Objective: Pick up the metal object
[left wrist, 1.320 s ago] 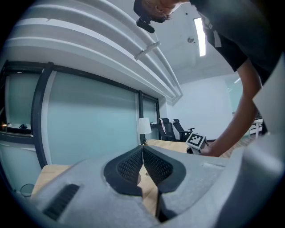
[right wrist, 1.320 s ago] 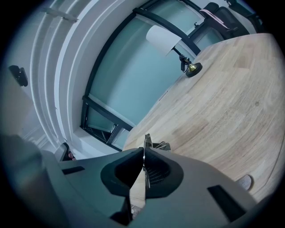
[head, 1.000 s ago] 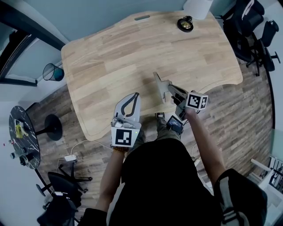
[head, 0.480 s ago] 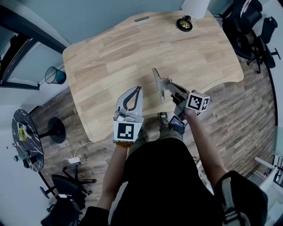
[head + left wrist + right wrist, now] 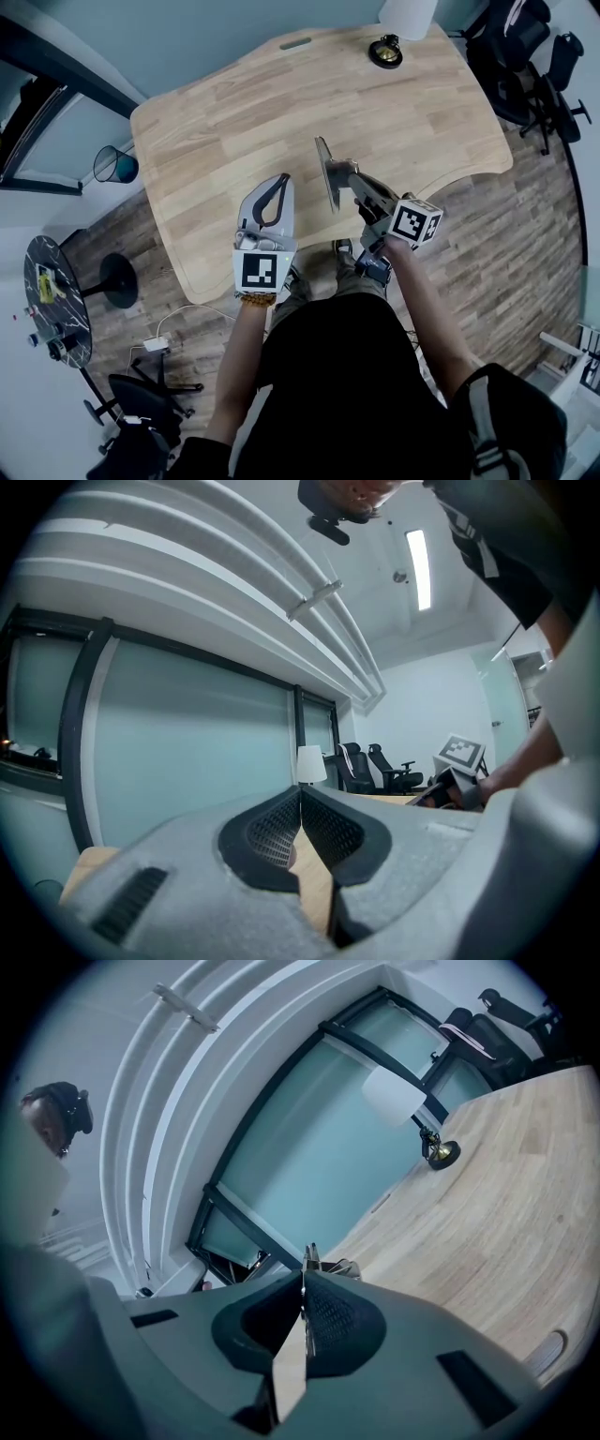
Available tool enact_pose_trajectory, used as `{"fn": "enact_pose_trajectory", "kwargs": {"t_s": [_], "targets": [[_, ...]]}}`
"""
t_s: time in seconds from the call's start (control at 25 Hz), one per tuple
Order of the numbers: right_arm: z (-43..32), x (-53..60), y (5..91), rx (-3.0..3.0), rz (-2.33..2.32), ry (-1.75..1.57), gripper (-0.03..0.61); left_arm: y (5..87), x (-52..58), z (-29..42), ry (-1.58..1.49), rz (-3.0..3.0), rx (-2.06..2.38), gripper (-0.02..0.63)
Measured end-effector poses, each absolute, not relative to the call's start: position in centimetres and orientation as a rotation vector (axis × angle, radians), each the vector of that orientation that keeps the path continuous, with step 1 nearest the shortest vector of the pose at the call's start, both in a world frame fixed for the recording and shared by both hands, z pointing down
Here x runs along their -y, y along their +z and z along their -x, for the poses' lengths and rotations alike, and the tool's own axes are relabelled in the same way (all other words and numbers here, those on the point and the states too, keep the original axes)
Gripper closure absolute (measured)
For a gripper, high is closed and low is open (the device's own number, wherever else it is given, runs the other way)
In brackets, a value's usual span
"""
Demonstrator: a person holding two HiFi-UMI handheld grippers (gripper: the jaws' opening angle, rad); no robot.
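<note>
The metal object (image 5: 327, 172) is a thin flat grey plate, held on edge above the near part of the wooden table (image 5: 234, 112). My right gripper (image 5: 352, 184) is shut on its near end. In the right gripper view the plate's edge (image 5: 290, 1363) runs between the closed pads and pokes out past the tips of the right gripper (image 5: 305, 1275). My left gripper (image 5: 278, 182) hovers over the table's front edge, left of the plate and apart from it. The left gripper (image 5: 300, 795) has its jaws together with nothing between them.
A lamp with a black and brass base (image 5: 384, 52) and a white shade (image 5: 408, 14) stands at the table's far right. Office chairs (image 5: 525, 47) crowd the right side. A bin (image 5: 114, 164) and a round black table (image 5: 52, 291) stand on the floor at left.
The right gripper has carried the metal plate slightly left and farther over the table. The left gripper has edged forward a little. Both sets of jaws stay closed.
</note>
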State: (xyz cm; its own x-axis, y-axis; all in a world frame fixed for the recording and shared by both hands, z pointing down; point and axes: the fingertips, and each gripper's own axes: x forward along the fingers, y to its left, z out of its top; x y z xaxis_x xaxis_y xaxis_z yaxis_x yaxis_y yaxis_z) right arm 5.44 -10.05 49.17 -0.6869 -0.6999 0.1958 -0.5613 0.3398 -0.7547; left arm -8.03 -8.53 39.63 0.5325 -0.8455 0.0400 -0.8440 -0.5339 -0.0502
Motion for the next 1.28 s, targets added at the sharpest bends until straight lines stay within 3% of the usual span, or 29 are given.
{"fn": "enact_pose_trajectory", "kwargs": {"t_s": [1.28], "targets": [[-2.4,7.0,39.4,-2.498,1.353,-0.654,0.569,36.7,6.5,9.2,0.007,2.687,-1.407,0.597]]}}
